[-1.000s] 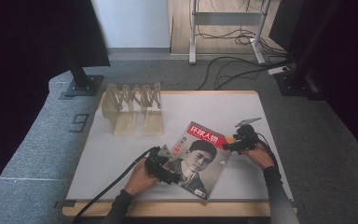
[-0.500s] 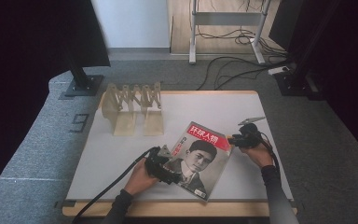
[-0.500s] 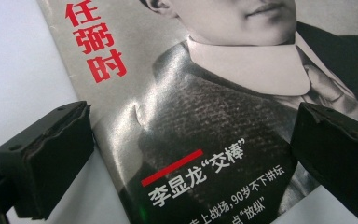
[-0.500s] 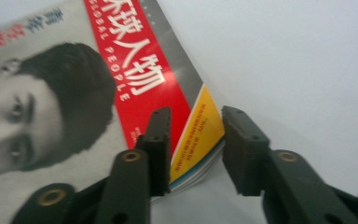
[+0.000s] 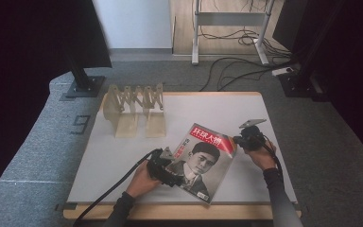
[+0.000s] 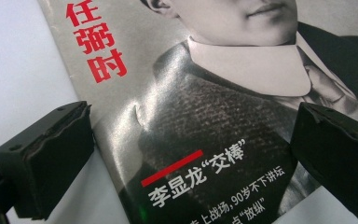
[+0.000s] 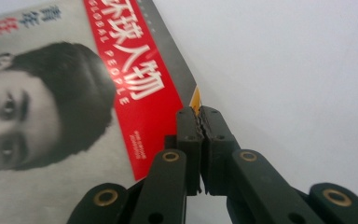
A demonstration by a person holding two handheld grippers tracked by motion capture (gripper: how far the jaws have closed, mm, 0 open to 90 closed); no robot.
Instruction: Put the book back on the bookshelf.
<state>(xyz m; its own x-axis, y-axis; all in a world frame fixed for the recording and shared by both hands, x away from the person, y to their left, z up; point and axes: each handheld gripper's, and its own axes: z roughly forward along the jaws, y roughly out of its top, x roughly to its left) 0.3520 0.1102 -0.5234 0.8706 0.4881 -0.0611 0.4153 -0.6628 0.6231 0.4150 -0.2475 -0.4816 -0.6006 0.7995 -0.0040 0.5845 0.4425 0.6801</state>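
The magazine (image 5: 202, 161) lies flat on the worktop (image 5: 123, 161), near its front edge and turned askew. Our right tool (image 7: 199, 112) has just been closing: its jaws now meet at the cover's top right corner, and we judge that they pinch that corner, ready to lift it. Our left tool (image 6: 186, 154) stands wide over the lower left of the cover, gripping nothing. A folding wooden rack (image 5: 134, 106) stands well apart at the back left. Nothing obstructs the magazine.

A recording lab: black curtains (image 5: 23, 42), floor cables (image 5: 236, 71), stand base (image 5: 82, 87), work table (image 5: 264, 101).
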